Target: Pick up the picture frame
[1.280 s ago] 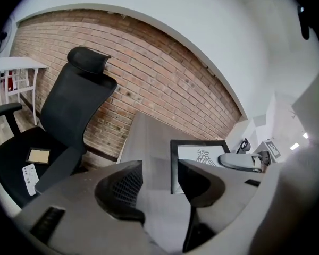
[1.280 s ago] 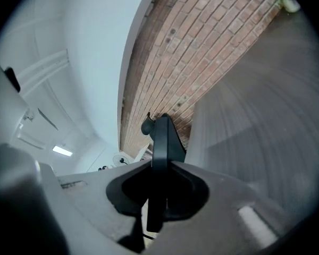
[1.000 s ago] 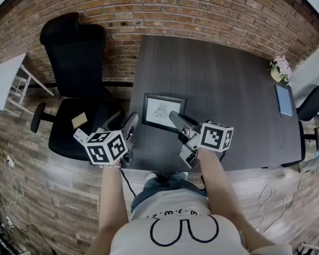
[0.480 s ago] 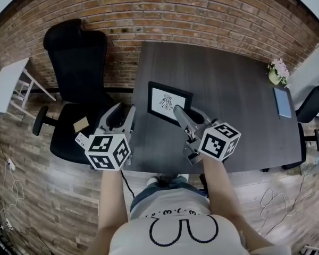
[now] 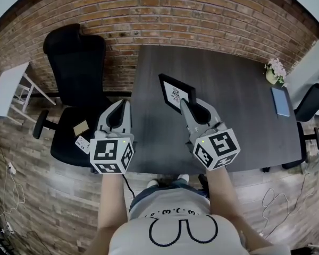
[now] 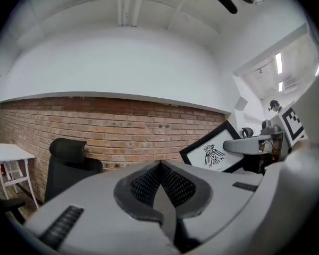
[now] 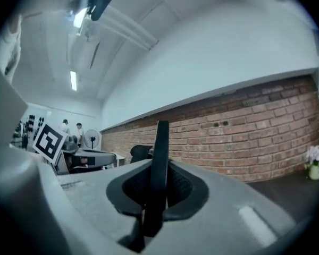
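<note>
We have the frame (image 5: 175, 93) pinched by one edge in the right gripper (image 5: 190, 105). In the right gripper view its dark edge stands upright between the fingers, which sit narrow against it on both sides. The frame hangs tilted over the left half of the bench (image 5: 239, 126), and we judge it to be clear of the top. The left gripper (image 5: 120, 108) is just off the bench's left edge. Its fingers have just closed together with nothing between them, so it gives the frame no support.

The risk we see lies in that single thin grip.
- **Swing:** with only one edge held, the frame's weight hangs to one side of the fingers. A quick turn of the wrist could make it pivot between them.
- **Slip:** if the hold loosens, the frame would slide out and land on a corner on the bench, or go past the left edge to the floor.
- **Collision:** the empty left gripper is close by, and a careless move could knock the frame.

Our count:
- one frame
- two grippers
- one bench
- two black chairs, one chair (image 5: 74, 62) off the left edge and one only partly seen (image 5: 315, 102) beyond the right edge
- one flower pot (image 5: 275, 70) at the far right corner
- one flat grey slab (image 5: 280, 101) by the right edge
- one small card (image 5: 81, 126) on the left chair's seat
</note>
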Demonstrator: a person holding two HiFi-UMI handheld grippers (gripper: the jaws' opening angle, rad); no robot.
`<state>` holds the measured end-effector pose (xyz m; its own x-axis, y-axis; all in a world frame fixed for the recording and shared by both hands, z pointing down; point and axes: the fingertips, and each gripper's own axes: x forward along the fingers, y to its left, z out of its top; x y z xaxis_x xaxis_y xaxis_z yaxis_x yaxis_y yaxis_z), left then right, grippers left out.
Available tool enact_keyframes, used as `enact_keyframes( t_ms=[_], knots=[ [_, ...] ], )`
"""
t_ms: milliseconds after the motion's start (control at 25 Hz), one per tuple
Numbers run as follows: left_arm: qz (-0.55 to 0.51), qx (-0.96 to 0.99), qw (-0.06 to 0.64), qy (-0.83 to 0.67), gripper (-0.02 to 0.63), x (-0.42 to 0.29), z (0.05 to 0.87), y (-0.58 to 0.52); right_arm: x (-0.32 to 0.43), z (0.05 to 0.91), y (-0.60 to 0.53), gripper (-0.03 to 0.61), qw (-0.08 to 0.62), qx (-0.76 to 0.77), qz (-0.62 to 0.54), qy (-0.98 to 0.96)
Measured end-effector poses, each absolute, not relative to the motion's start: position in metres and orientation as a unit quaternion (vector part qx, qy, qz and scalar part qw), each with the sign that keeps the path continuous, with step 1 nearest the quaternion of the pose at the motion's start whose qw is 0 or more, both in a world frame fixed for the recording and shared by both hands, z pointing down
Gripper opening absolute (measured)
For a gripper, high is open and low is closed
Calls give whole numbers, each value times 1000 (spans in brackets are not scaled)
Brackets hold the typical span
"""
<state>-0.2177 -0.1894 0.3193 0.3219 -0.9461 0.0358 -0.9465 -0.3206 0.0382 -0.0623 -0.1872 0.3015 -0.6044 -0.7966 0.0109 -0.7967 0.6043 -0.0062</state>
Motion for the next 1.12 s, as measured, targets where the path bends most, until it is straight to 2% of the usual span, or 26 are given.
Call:
enact_keyframes(
  t_ms=[520, 1120],
  knots=[
    [-29, 815, -26, -579, -2, -207, 287, -181, -46, 268, -173, 23, 15, 483, -76, -872],
    [-39, 812, -54, -580, -2, -203, 267, -182, -36, 251, -173, 21, 8, 511, -89, -855]
  ],
)
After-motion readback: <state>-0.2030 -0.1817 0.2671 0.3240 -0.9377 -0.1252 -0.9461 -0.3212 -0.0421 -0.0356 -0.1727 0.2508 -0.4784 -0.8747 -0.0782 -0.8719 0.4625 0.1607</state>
